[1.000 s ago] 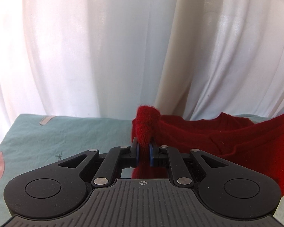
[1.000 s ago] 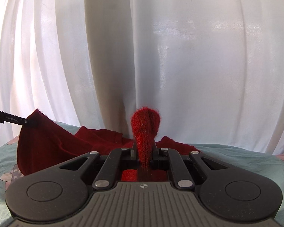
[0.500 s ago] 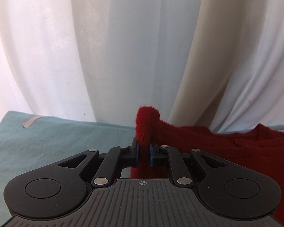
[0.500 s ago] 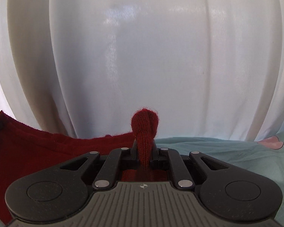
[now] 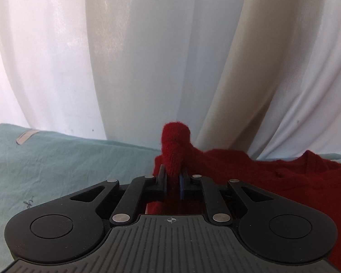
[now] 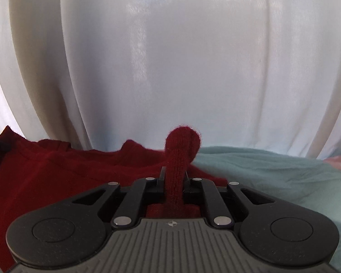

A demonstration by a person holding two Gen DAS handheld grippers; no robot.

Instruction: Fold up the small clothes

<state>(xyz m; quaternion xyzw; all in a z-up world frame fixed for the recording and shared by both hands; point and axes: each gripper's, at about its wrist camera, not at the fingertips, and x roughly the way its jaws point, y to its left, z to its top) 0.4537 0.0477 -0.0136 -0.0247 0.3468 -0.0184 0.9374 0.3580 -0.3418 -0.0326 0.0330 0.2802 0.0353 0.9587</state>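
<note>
**Both tools pinch the red knit garment above the teal cloth**

The left tool [image 5: 172, 177] has its two blue-padded fingers [image 5: 163, 178] pressed together on a bunched fold of the dark red knitted woollen garment [image 5: 272, 177]. A rounded knob of the knit stands up out of the grip at 12 o'clock. From there the garment stretches away toward 3 o'clock, with a wavy upper edge, and fills the right side of the left wrist view down to the lower corner. Part of it also shows below the fingers, through the gap in the black tool body.

The right tool [image 6: 174, 177] is likewise clamped on the same garment [image 6: 56, 170]. A ribbed strip of the knit runs up between its fingers and ends in a rounded knob at 12 o'clock. In this view the garment spreads toward 9 o'clock. At the far 9 o'clock edge a small black part touches the raised corner of the fabric; what it is cannot be told.

A wrinkled pale teal cloth [image 5: 68, 166] covers the surface beneath, seen at 9 o'clock in the left wrist view and at 3 o'clock [image 6: 272, 173] in the right. A grey tag [image 5: 26, 136] lies on it near its far edge. White pleated curtains [image 6: 170, 56] hang behind, filling the upper part of both views.
</note>
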